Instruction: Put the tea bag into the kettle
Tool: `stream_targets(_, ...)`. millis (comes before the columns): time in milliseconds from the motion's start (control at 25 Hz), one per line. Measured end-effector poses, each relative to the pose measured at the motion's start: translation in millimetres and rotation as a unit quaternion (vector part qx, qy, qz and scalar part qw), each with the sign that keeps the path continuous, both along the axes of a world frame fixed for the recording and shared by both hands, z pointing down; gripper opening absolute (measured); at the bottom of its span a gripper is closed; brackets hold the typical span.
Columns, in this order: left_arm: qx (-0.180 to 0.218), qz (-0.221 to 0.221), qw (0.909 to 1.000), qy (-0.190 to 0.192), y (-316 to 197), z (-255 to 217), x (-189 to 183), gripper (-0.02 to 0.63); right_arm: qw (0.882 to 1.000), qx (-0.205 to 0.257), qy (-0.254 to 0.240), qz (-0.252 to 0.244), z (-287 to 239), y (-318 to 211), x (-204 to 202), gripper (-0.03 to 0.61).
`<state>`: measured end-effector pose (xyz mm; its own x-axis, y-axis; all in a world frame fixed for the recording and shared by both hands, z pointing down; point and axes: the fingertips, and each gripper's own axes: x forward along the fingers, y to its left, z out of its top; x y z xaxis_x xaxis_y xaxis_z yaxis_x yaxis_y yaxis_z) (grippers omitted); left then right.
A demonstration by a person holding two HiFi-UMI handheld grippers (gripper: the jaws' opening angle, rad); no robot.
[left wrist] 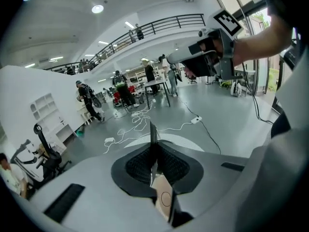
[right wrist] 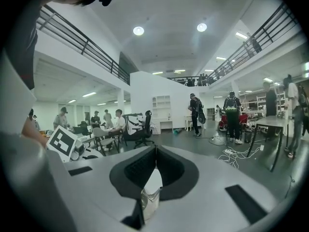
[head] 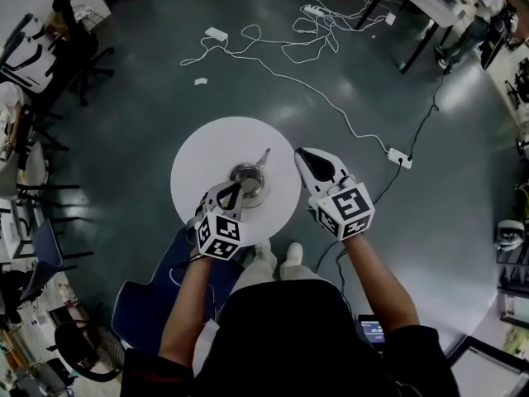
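My left hand-held gripper [head: 231, 193] pinches the tea bag [left wrist: 164, 197] by the kettle [head: 248, 180]. My right hand-held gripper [head: 306, 159] pinches a pale scrap [right wrist: 150, 197]. Next, I think, I drop the bag in.

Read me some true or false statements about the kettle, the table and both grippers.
The round steel kettle stands on the round white table. True.
The left gripper has its jaws wide apart. False: they are shut on a tan tea bag.
The right gripper grips the kettle. False: it is off to the kettle's right, shut on a pale crinkled scrap.
White cables lie on the grey floor beyond the table. True.
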<state>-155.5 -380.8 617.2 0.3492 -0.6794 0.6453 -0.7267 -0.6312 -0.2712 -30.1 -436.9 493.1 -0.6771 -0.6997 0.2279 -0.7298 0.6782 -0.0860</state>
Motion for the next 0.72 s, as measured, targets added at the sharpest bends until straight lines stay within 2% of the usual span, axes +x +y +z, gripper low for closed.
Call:
stream_targets(320, -0.031, 0.036, 0.9969, -0.063, -9, 25, 1, 0.035, 1.0, -0.009, 0.005, 0.001, 12, -11, -2, 0.018)
stream_targets(480, -0.046, 0.061, 0.9919, -0.101, -13, 37, 5, 0.035, 1.0, -0.01, 0.007, -0.001, 13, -17, -2, 0.018)
stream_targets(720, -0.054, 0.083, 0.9867, -0.129, -17, 48, 7, 0.035, 1.0, -0.011, 0.008, -0.002, 16, -20, -5, 0.018)
